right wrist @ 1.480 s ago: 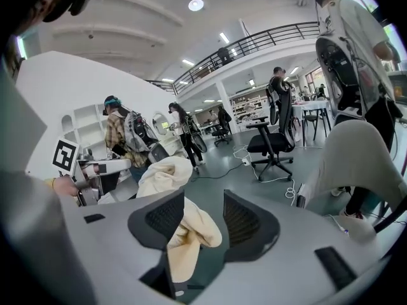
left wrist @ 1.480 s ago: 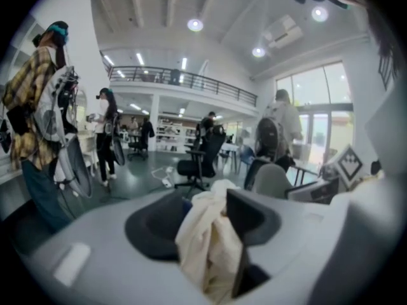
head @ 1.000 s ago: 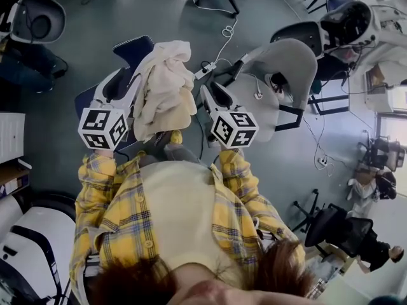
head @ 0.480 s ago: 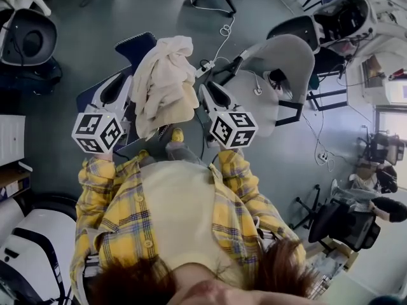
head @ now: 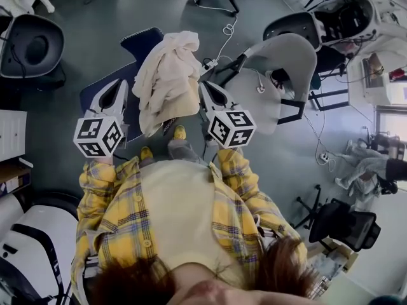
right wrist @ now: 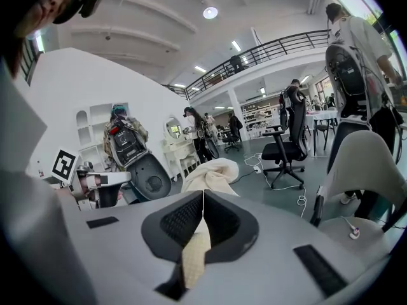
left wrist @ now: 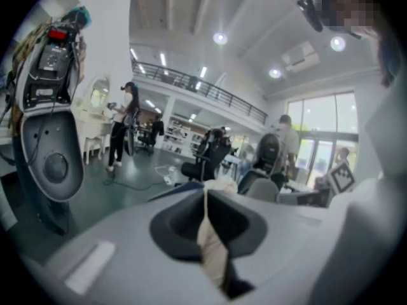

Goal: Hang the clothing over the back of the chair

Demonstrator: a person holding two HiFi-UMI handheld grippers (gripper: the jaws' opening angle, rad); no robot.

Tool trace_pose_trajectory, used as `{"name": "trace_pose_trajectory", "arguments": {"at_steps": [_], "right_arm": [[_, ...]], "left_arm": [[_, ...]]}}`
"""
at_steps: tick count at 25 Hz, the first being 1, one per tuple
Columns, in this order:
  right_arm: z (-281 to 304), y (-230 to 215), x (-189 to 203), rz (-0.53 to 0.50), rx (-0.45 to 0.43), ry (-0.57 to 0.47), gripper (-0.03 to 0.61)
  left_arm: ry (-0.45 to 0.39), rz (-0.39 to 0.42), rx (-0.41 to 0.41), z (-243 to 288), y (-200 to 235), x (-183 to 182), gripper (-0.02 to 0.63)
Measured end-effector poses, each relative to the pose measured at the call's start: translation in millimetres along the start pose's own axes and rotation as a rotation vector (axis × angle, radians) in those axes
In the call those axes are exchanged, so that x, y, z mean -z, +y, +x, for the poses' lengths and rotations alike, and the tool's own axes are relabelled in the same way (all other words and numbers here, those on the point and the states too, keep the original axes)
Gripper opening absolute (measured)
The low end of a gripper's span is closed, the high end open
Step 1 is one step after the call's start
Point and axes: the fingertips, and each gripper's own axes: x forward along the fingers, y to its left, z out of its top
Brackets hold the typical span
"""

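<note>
A cream piece of clothing [head: 166,81] hangs in a bunched heap over a blue chair [head: 138,42] in front of me. My left gripper [head: 124,83] is at the cloth's left edge. Its jaws are closing tight, and a fold of cream fabric [left wrist: 213,246] is pinched between its pads. At the right edge, my right gripper [head: 204,86] is shut in the same way on a strip of the fabric [right wrist: 194,250]. In the right gripper view the clothing [right wrist: 213,173] rises just beyond the jaws. The cloth hides most of the chair back.
A grey shell chair [head: 286,59] stands close on the right, with a power strip [head: 205,70] and cables [head: 226,30] on the floor by it. A black round chair [head: 35,37] is at the far left. My yellow shoes [head: 180,132] are just below the cloth.
Both grippers' jaws have closed onto the cloth's edges. The left gripper looked spread wide before and is now narrow. The clothing sits slightly farther from me.
</note>
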Motion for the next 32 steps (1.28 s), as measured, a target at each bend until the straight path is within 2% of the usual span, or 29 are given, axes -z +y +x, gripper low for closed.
{"name": "trace_pose_trajectory", "arguments": {"at_steps": [16,32], "right_arm": [[-0.5,19.1,9.0,-0.006,-0.016,0.02,0.015],[-1.4,26.9,-2.9,-0.042,-0.048,0.014,0.014]], "left_arm": [[0.007,-0.034,-0.025,-26.0,3.4,16.9,0.006],[-0.035,-0.02,-0.002,-28.4,-12.1,8.4,0.006]]}}
